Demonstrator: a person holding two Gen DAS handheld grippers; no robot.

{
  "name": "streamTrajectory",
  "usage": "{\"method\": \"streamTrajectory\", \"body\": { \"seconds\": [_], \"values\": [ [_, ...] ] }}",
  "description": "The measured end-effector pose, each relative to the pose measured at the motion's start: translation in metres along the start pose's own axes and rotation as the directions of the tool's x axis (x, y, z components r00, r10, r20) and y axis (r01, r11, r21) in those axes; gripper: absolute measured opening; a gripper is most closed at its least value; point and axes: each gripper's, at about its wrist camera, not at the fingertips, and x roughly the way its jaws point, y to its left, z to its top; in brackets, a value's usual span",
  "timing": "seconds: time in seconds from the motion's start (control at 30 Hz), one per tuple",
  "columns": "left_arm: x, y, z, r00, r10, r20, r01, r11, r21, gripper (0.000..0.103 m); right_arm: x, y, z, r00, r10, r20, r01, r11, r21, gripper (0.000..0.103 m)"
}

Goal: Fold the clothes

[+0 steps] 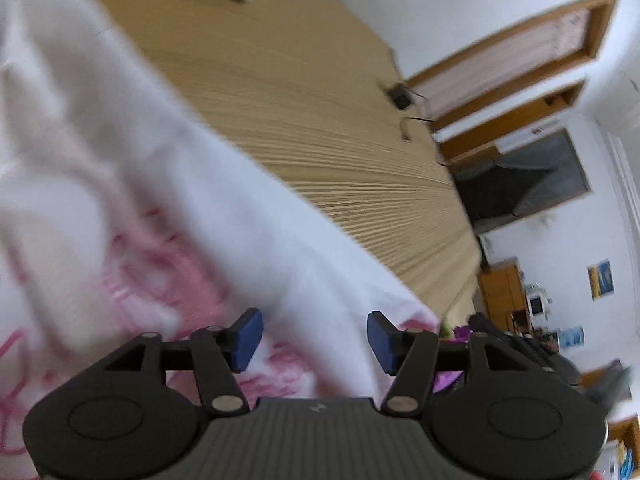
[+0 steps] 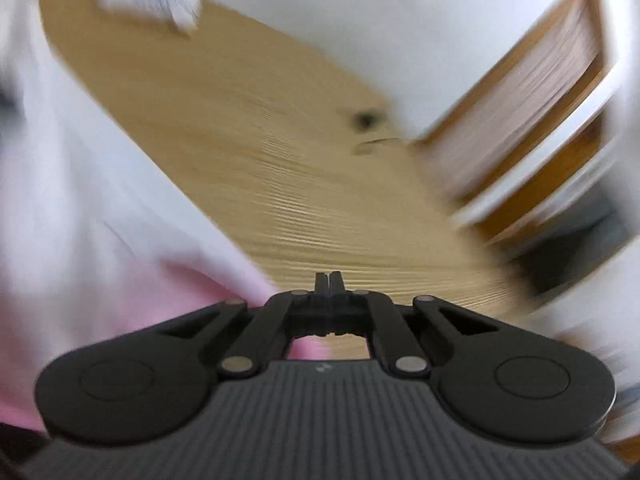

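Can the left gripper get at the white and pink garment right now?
Probably yes. The left gripper is open, its blue fingers spread with the white and pink garment lying directly ahead on the wooden table. Nothing shows between them, though the view is blurred.

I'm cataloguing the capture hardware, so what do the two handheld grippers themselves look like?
Both share a ribbed dark grey body with a small pale logo, two round black side housings and black linkage arms with silver pivot pins. The left gripper has blue pads on its fingers; the right gripper's fingertips look black. No cables, sleeves or hands show.
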Motion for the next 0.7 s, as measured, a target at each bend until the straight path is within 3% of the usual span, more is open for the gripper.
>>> {"method": "streamTrajectory", "body": {
  "seconds": [0.07,0.1,0.13,0.2,0.27,0.37,0.4,0.47,0.5,0.53,0.67,0.7],
  "values": [
    [0.000,0.006,0.000,1.000,-0.001,0.003,0.001,1.000,-0.015,0.060,-0.019,0.005,0.003,0.979,0.202,0.022,-0.202,0.979,-0.006,0.009],
    [0.000,0.010,0.000,1.000,-0.001,0.005,0.001,1.000,-0.023,0.060,-0.027,0.014,0.002,0.957,0.289,0.034,-0.289,0.957,-0.023,0.023],
    [0.000,0.013,0.000,1.000,-0.002,0.006,0.002,1.000,-0.031,0.060,-0.037,0.027,-0.001,0.934,0.355,0.037,-0.354,0.935,-0.034,0.045],
    [-0.001,0.019,0.000,1.000,-0.002,0.009,0.003,0.999,-0.046,0.060,-0.053,0.061,-0.012,0.907,0.420,0.019,-0.419,0.907,-0.042,0.064],
    [-0.001,0.026,0.000,1.000,-0.003,0.012,0.004,0.998,-0.061,0.061,-0.052,0.086,-0.026,0.911,0.411,-0.020,-0.411,0.911,-0.037,0.064],
    [0.000,0.032,0.001,1.000,-0.001,0.002,0.001,0.998,-0.061,0.061,-0.044,0.116,-0.049,0.964,0.263,-0.032,-0.264,0.964,-0.031,0.064],
    [0.001,0.033,0.001,1.000,-0.001,-0.005,0.000,0.998,-0.056,0.061,-0.044,0.122,-0.053,0.975,0.222,-0.027,-0.223,0.975,-0.021,0.055],
    [0.003,0.035,-0.002,1.000,0.006,-0.023,-0.007,0.999,-0.044,0.061,-0.046,0.129,-0.054,0.984,0.178,-0.015,-0.178,0.984,0.006,0.041],
    [0.003,0.036,-0.003,0.999,0.007,-0.032,-0.008,0.999,-0.035,0.061,-0.046,0.132,-0.054,0.987,0.159,-0.019,-0.159,0.987,-0.006,0.025],
    [0.003,0.036,-0.003,0.999,0.007,-0.039,-0.008,1.000,-0.023,0.061,-0.046,0.136,-0.053,0.990,0.140,-0.023,-0.140,0.990,-0.018,0.021],
    [-0.004,0.046,-0.007,0.998,-0.007,-0.065,0.008,1.000,0.009,0.061,-0.043,0.109,-0.055,0.987,0.153,-0.051,-0.149,0.986,0.072,0.016],
    [-0.006,0.049,-0.007,0.997,-0.011,-0.071,0.012,1.000,0.009,0.060,-0.044,0.106,-0.054,0.991,0.125,-0.046,-0.123,0.992,0.036,0.016]
  ]
}}
